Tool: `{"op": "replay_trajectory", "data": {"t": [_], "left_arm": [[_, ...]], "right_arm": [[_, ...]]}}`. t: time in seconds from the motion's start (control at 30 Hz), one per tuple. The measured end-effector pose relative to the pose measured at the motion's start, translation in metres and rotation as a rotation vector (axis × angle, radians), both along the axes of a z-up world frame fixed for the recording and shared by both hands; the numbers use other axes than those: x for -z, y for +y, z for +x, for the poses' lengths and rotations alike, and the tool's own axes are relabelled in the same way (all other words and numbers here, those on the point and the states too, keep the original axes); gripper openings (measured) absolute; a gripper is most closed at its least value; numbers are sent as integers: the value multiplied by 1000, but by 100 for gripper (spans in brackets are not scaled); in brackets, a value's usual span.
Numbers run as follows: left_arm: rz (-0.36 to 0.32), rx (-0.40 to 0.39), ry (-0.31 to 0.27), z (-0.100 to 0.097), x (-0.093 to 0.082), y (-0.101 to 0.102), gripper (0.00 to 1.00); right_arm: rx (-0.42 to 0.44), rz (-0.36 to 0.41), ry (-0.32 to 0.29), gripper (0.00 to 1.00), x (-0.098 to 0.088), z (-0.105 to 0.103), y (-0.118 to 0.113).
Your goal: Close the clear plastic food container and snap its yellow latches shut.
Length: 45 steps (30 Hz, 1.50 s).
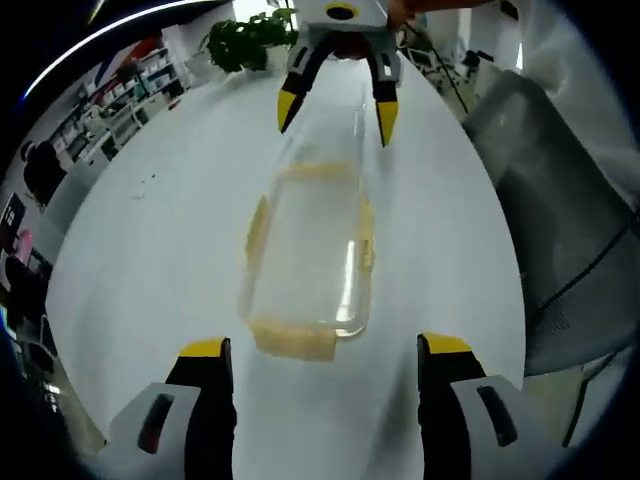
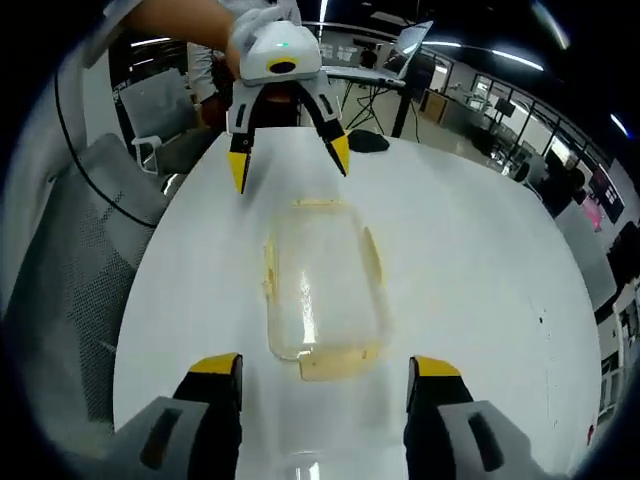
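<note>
A clear plastic food container (image 1: 310,255) (image 2: 322,290) lies on the white table (image 1: 150,250) (image 2: 470,260) between my two grippers, its lid on top. Pale yellow latches run along its ends and long sides; one end latch (image 1: 293,340) lies nearest my left gripper, the other end latch (image 2: 335,365) nearest my right. My left gripper (image 1: 325,350) is open, just short of that end. My right gripper (image 2: 325,365) is open too, at the opposite end. Each gripper shows at the far end in the other's view: right gripper (image 1: 338,110), left gripper (image 2: 288,160). Neither touches the container.
A grey mesh office chair (image 1: 560,230) (image 2: 70,260) stands beside the table. A potted plant (image 1: 250,40) sits at the table's far end in the left gripper view. A person's hand (image 2: 190,25) holds the left gripper. Shelves and desks lie beyond.
</note>
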State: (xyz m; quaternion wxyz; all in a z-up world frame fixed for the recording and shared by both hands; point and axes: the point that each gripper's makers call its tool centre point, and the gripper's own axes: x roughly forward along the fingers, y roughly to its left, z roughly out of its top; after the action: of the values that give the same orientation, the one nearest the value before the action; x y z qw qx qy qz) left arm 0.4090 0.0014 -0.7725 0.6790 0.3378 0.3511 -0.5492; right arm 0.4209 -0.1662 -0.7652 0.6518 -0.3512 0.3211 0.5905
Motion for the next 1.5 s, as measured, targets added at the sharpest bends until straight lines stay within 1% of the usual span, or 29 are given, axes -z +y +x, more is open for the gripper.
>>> {"op": "replay_trajectory", "data": {"t": [0.03, 0.17, 0.27, 0.33, 0.43, 0.53, 0.67, 0.83, 0.9, 0.97, 1.0, 1.03, 1.17, 1.23, 1.37, 1.43, 1.5], "left_arm": [[-1, -3, 8, 1, 0, -1, 71], [0, 8, 8, 5, 4, -4, 69], [9, 21, 10, 6, 6, -5, 67], [14, 32, 25, 7, 9, -5, 64], [45, 41, 45, 7, 14, -1, 59], [61, 59, 48, 7, 17, 1, 60], [64, 59, 60, 8, 19, 2, 58], [75, 75, 71, 10, 23, 2, 54], [81, 81, 81, 10, 26, 1, 51], [129, 102, 69, 12, 31, 6, 49], [128, 104, 69, 13, 31, 5, 50], [103, 92, 74, 14, 29, 1, 49], [102, 108, 82, 13, 30, -1, 47], [106, 111, 82, 15, 29, -1, 46], [105, 110, 81, 18, 29, -3, 39], [107, 107, 80, 20, 29, -4, 39], [102, 101, 80, 21, 29, -4, 38]], "right_arm": [[-6, -8, 3, 64, 3, 1, -1], [-22, -28, 13, 61, 12, 2, -2], [-21, -32, 18, 60, 14, 5, -2], [-27, -42, 20, 59, 16, 8, -4], [-52, -60, 21, 55, 19, 10, -5], [-74, -71, 25, 51, 20, 10, -5], [-89, -86, 26, 50, 23, 12, -3], [-103, -100, 51, 47, 31, 10, -3], [-110, -103, 55, 46, 33, 8, -2], [-119, -110, 58, 45, 36, 8, -1], [-121, -115, 57, 45, 36, 8, -1], [-122, -118, 56, 44, 36, 9, -1], [-123, -116, 68, 40, 38, 11, 1], [-125, -126, 68, 40, 41, 12, 1], [-139, -128, 71, 39, 39, 13, 3], [-151, -134, 71, 38, 40, 12, 4], [-145, -137, 74, 38, 39, 13, 3]]}}
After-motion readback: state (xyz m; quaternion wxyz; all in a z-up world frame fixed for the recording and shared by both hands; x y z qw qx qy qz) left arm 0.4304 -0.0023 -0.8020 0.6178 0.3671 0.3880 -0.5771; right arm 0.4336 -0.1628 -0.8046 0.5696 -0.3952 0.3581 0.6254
